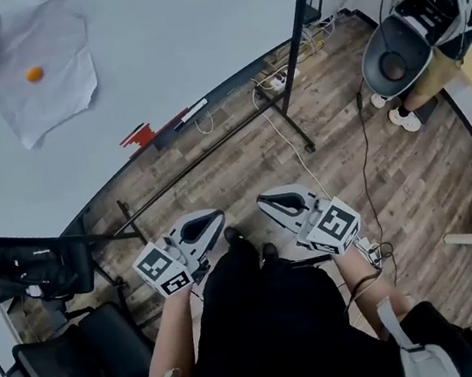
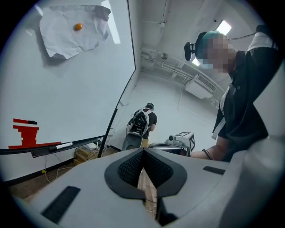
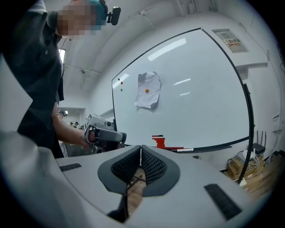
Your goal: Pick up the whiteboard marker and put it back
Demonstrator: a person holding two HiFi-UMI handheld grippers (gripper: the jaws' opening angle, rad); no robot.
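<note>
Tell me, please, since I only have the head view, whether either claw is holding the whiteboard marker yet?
Observer: No. The left gripper view shows the left claw shut with nothing between its jaws.
Operator: And the right one?
Observer: In its own view, the right claw is shut and empty as well.
Operator: Is anything on the board outside my frame?
Observer: Yes, the right gripper view shows a small red dot near the top left corner of the whiteboard.

Left hand-held gripper (image 1: 210, 223), right hand-held gripper (image 1: 267, 202), side by side, jaws closed, empty
</note>
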